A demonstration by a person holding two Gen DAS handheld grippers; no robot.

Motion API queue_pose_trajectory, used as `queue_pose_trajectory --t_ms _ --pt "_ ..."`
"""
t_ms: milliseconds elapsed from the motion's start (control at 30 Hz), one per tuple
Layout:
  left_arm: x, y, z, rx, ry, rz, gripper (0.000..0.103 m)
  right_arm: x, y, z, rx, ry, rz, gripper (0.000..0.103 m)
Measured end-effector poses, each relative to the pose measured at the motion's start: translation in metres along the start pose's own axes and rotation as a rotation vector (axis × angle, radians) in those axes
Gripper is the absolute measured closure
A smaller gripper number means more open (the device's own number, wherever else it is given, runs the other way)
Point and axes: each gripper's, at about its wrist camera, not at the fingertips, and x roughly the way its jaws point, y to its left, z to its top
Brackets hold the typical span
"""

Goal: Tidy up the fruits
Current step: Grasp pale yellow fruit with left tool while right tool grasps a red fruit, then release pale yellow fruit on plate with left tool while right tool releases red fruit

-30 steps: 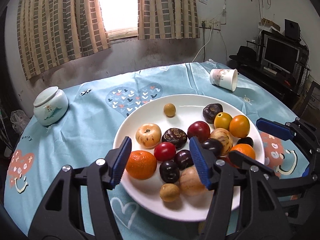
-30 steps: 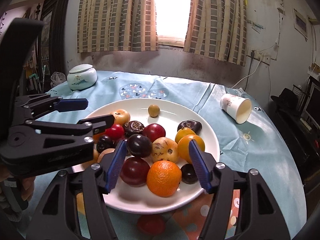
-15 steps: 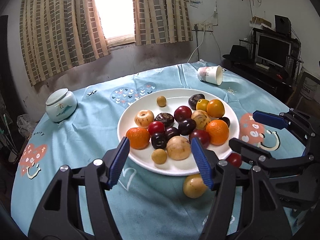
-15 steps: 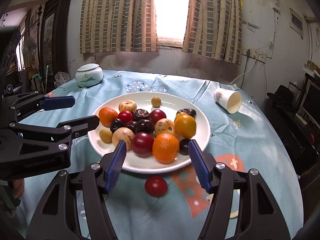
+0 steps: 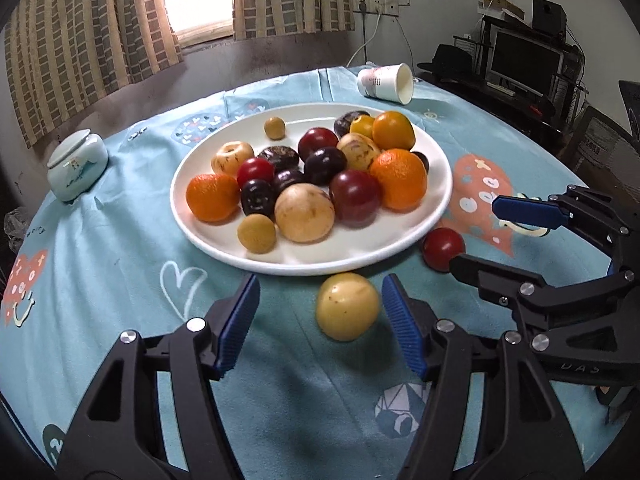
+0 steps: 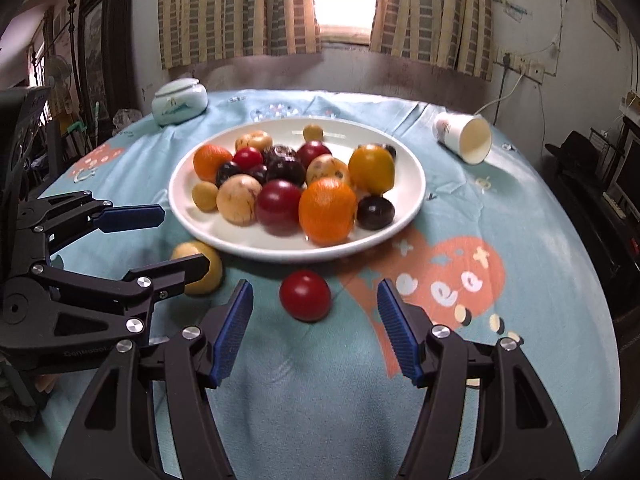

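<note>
On white plate (image 5: pixel 436 208): heaped fruits (image 5: pixel 320 172)

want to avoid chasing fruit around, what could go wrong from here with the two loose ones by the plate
1. The yellow fruit and red fruit are round and lie loose on the cloth; a glancing pad may roll them away.
2. Both lie close to the plate rim, so a gripper could bump it and shift the piled fruit.
3. The left gripper and right gripper, both open, work side by side and could collide.
</note>
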Motion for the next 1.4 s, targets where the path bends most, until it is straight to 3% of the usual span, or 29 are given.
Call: queue_pose_trajectory --t_ms 167,233,367,433,633,867,1100,1300,1333,1367,1400 --pt "0.017 0.001 0.001 -0.019 0.05 -0.051 0.038 0.011 -0.011 -0.001 0.053 0.045 0.035 0.039" --pt "0.022 0.002 0.003 -0.029 0.067 -0.061 0.043 0.019 -0.012 0.0 0.065 0.073 0.053 0.041" --pt "0.024 0.001 0.002 -0.026 0.083 -0.084 0.063 0.035 -0.009 0.003 0.057 0.138 0.099 0.06" --pt "0.021 -0.003 0.0 -0.008 0.078 -0.075 0.066 0.034 -0.007 0.003 0.05 0.128 0.112 0.072" --pt "0.0 -0.005 0.003 -0.004 0.035 -0.088 0.066 0.021 -0.008 0.004 0.046 0.102 0.108 0.073" --pt "-0.026 0.011 0.027 -0.028 -0.056 -0.052 0.066 -0.018 -0.016 0.03 0.046 -0.066 0.035 0.073" --pt "0.01 0.039 0.062 -0.087 -0.051 -0.003 0.066 0.025 -0.017 0.074 0.045 -0.089 0.006 0.073" --pt "0.028 0.045 0.068 -0.107 -0.051 -0.001 0.066 0.054 -0.01 0.079 0.046 -0.048 0.028 0.071" --pt "0.029 0.045 0.067 -0.112 -0.049 -0.003 0.065 0.057 -0.009 0.077 0.041 -0.039 0.023 0.069" --pt "0.03 0.045 0.065 -0.116 -0.051 -0.001 0.065 0.057 -0.008 0.077 0.037 -0.042 0.018 0.057" --pt "0.03 0.046 0.064 -0.124 -0.052 0.01 0.064 0.055 -0.007 0.075 0.036 -0.053 0.001 0.052"
